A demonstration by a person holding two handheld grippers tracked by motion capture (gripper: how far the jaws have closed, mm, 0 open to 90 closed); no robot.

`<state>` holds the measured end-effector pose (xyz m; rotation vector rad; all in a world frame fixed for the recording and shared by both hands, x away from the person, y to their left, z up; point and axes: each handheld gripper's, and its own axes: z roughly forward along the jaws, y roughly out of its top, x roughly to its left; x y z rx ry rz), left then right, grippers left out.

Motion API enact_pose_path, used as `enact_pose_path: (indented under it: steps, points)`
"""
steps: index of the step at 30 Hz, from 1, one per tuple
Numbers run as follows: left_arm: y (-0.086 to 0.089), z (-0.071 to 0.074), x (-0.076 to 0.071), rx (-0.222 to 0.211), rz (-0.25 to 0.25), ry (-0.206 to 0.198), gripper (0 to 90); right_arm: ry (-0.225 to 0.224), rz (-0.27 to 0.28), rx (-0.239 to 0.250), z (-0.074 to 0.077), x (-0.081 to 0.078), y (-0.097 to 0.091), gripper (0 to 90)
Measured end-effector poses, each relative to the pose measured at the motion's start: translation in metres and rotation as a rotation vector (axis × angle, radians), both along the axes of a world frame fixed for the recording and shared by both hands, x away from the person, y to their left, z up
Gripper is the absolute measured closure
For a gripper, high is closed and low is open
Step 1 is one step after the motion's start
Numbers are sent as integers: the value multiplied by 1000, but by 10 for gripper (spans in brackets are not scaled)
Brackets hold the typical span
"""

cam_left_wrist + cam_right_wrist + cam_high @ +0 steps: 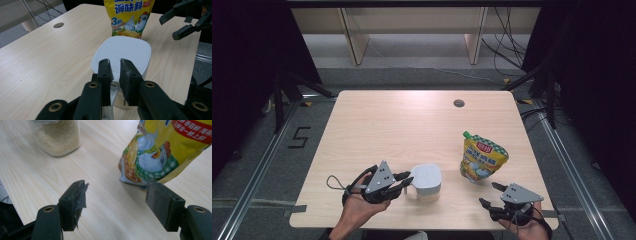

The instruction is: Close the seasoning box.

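A clear jar of pale granules with a white square lid [427, 177] [125, 50] [57, 137] stands near the table's front edge. My left gripper [406, 180] [114, 62] comes at it from the left, jaws nearly together around the jar's white side handle. A yellow seasoning pouch [482, 157] [128, 15] [162, 150] with a green cap stands upright to the jar's right. My right gripper [491, 194] [116, 192] hovers open just in front of the pouch, nothing between its jaws. In the left gripper view it appears as the right gripper [175, 25] beyond the jar.
The light wooden table [387, 125] has a round cable hole [458, 103] [58, 25] near its far edge. Wooden furniture legs and cables lie on the floor beyond. Metal rails run along both sides of the table.
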<state>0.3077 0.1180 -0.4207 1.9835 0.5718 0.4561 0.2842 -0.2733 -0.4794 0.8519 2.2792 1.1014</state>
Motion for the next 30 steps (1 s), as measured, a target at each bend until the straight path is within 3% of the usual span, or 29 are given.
enact_pose_path:
  steps: [10,12,15,19,22,28,29,30]
  points:
    - [16,-5,-3,-53,17,25,557,-1,6,-5,0,0,0,333]
    - [21,-10,-4,-56,55,43,504,0,6,-5,0,0,0,333]
    - [28,-17,-6,-57,72,55,472,1,9,-9,0,0,0,333]
    - [35,-28,-9,-23,79,59,433,-1,17,-12,0,0,0,333]
    - [38,-37,-13,-18,106,99,417,2,19,-15,0,0,1,332]
    - [43,-49,-20,7,110,121,391,9,27,-17,-1,0,3,332]
    - [45,-51,-20,27,100,115,386,9,27,-19,-1,1,3,332]
    - [45,-54,-22,22,111,133,380,13,24,-16,-1,0,3,332]
